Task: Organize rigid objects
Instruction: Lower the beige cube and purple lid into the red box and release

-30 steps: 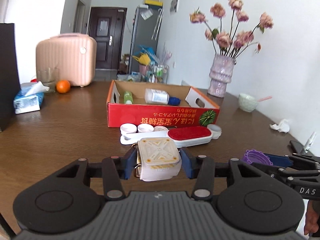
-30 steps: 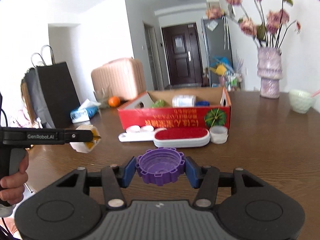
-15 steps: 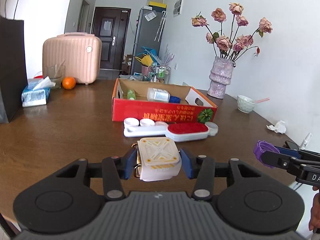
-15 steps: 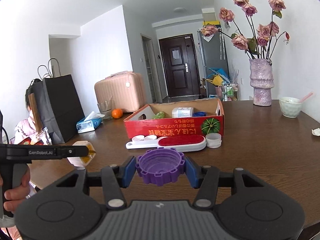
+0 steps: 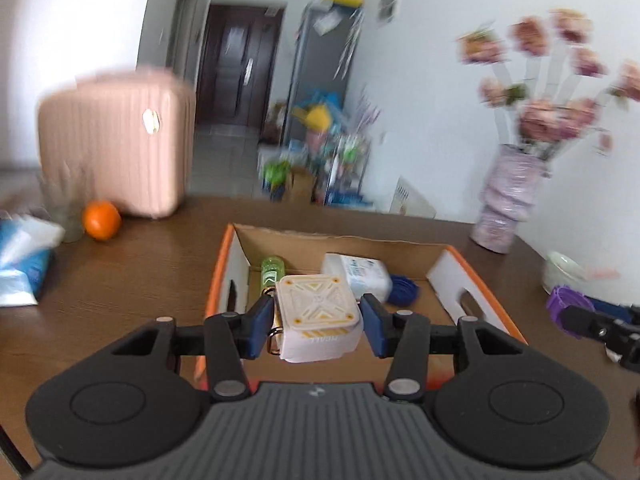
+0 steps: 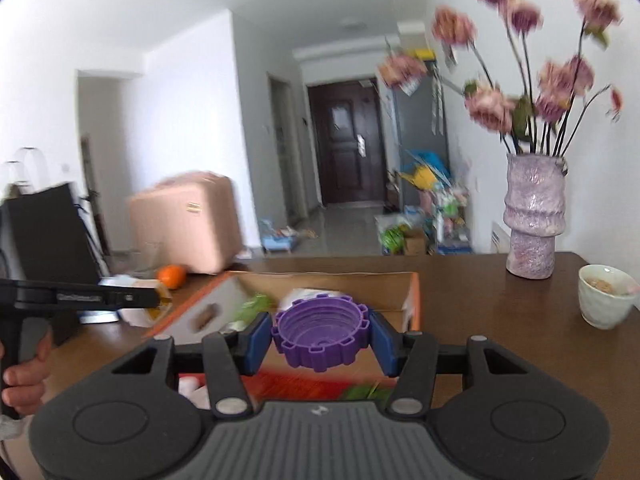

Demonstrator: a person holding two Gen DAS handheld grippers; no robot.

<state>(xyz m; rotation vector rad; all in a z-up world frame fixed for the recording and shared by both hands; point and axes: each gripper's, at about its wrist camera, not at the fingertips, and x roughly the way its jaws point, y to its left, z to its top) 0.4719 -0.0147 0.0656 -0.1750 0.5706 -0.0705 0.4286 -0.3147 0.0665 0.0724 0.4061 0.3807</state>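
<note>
My left gripper [image 5: 317, 325] is shut on a square cream-and-yellow case [image 5: 316, 316] and holds it above the near end of the open red cardboard box [image 5: 476, 284]. Inside the box lie a green bottle [image 5: 272, 269], a white bottle [image 5: 358, 273] and a blue cap [image 5: 404, 285]. My right gripper [image 6: 321, 340] is shut on a purple ridged lid [image 6: 320, 334] above the box's front wall [image 6: 304, 386]. The right gripper with the lid shows at the right of the left wrist view [image 5: 576, 312]. The left gripper shows at the left of the right wrist view [image 6: 100, 300].
On the brown table [image 5: 128, 276] stand a pink case [image 5: 112, 144], an orange [image 5: 101, 220], a tissue pack [image 5: 24, 264], a purple vase of flowers [image 6: 534, 216] and a pale bowl [image 6: 604, 300]. A black bag [image 6: 44, 236] stands at the left.
Both grippers have moved forward and up to above the red box, each still holding its object. The white tray and red brush in front of the box have dropped out of the left wrist view.
</note>
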